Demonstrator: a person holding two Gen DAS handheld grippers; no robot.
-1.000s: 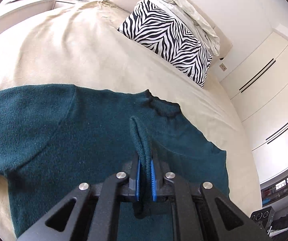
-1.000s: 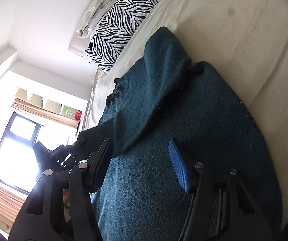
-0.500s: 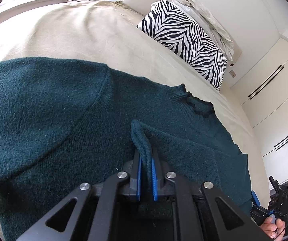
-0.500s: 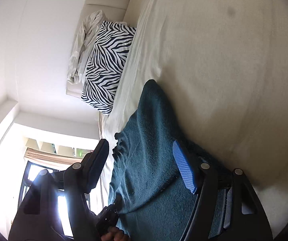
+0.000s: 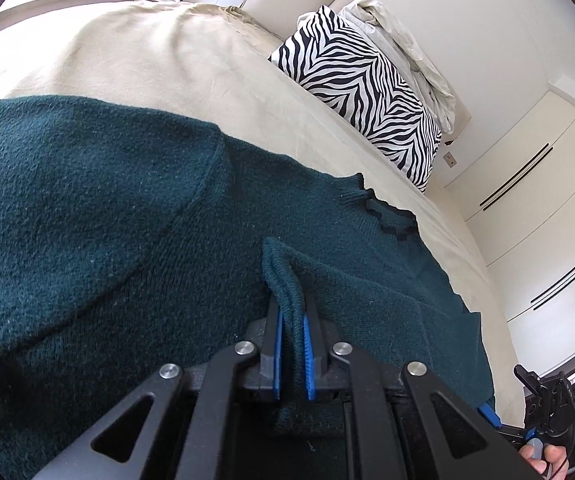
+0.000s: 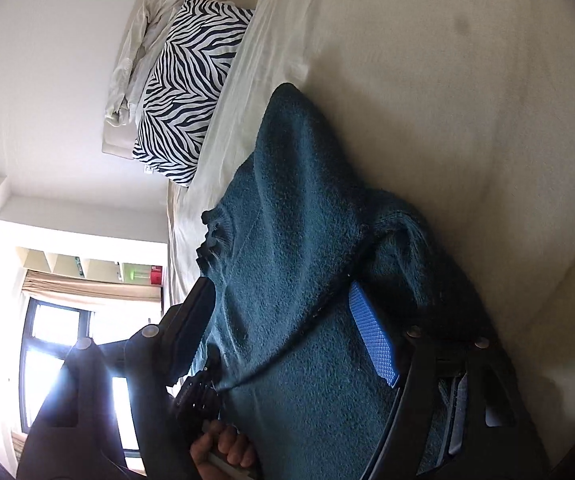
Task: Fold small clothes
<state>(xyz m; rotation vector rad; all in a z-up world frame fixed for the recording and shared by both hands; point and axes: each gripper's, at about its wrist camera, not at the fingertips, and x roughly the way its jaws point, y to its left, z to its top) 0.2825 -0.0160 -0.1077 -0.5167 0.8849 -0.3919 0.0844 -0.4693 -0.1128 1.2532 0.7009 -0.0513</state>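
Observation:
A dark teal knit sweater [image 5: 87, 216] lies spread on a beige bed [image 5: 147, 52], its neckline [image 5: 383, 216] toward the pillows. My left gripper [image 5: 291, 320] is shut on a pinched fold of the sweater [image 5: 283, 280], just above the chest area. In the right wrist view the sweater [image 6: 295, 240] fills the middle, with one part folded over the body. My right gripper [image 6: 283, 320] is open, its jaws wide apart on either side of the sweater fabric, with the blue pad [image 6: 371, 336] near the fold's edge. The right gripper also shows at the left wrist view's lower right corner [image 5: 543, 404].
A zebra-print pillow [image 5: 367, 92] and crumpled white bedding [image 5: 403, 44] lie at the head of the bed. White wardrobe doors [image 5: 535, 208] stand to the right of the bed. A bright window [image 6: 59, 344] and shelves [image 6: 87, 264] are beyond the bed's far side.
The left gripper has carried its pinched fold lower over the sweater body, keeping its hold. The right gripper stayed open and swung back over the sweater; fabric now lies between its jaws.

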